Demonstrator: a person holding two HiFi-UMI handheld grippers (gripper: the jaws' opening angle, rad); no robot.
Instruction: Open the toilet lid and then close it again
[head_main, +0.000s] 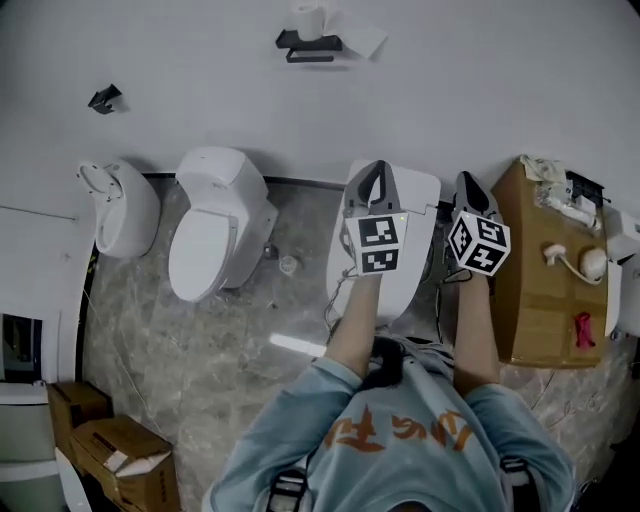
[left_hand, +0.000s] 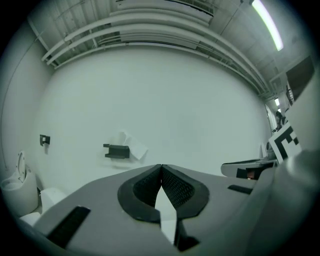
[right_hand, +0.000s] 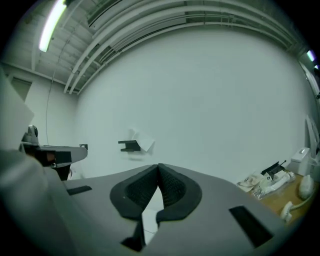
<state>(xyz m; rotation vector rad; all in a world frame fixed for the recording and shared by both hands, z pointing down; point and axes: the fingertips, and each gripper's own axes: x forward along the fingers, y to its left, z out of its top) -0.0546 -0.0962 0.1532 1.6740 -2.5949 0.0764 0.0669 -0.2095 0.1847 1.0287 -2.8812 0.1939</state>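
White wall and marble floor frame the toilet, directly below both hands. Left gripper and right gripper hover above it, jaws fully closed on nothing — we cannot tell whether the lid is up. We judge neither step engaged; next, lower one gripper to the lid's front edge.
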